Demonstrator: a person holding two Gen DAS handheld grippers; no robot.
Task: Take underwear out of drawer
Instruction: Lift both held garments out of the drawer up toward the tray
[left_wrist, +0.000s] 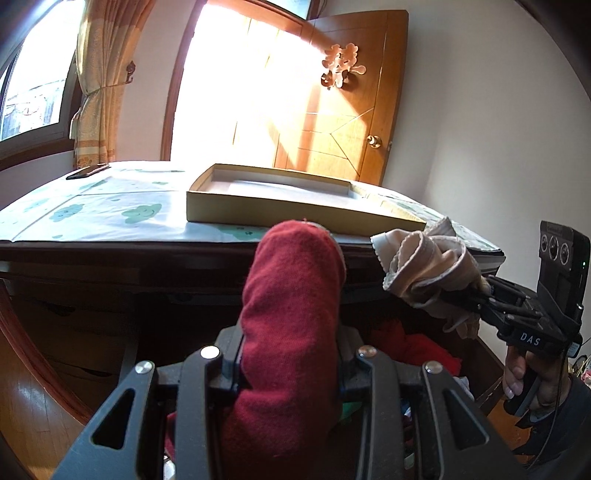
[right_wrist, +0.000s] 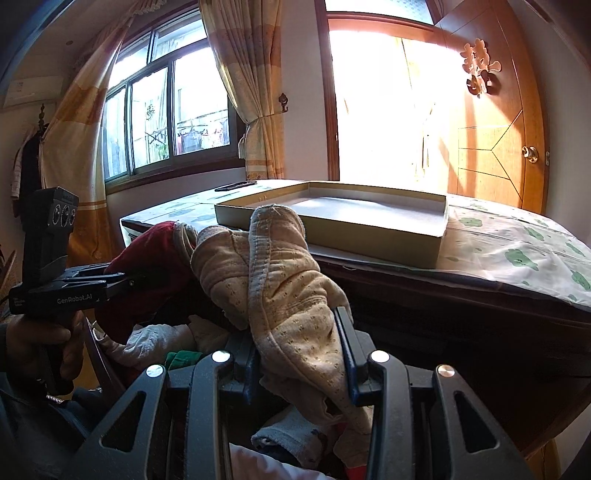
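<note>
My left tool (left_wrist: 291, 365) is clamped on a red garment (left_wrist: 291, 314); my right tool (right_wrist: 301, 354) is clamped on a beige garment (right_wrist: 288, 280). Both garments are held up above the open drawer (right_wrist: 107, 354), near the front edge of the counter (left_wrist: 110, 254).

In the drawer below, more clothes (right_wrist: 147, 339) lie in a loose heap: pale, green and red pieces. The dark front of the counter rises directly beyond both tools.

On the counter lies a cloth (left_wrist: 110, 210) printed with green clouds. A shallow cardboard box (left_wrist: 280, 199), open at the top, sits on it at the near edge. A dark flat object (left_wrist: 88, 171) lies at the far left.

Beyond the counter: a wooden door (left_wrist: 351, 110) with a paper ornament, a bright doorway, a tied curtain (left_wrist: 94, 92), and a window (right_wrist: 162, 107) at the left.
</note>
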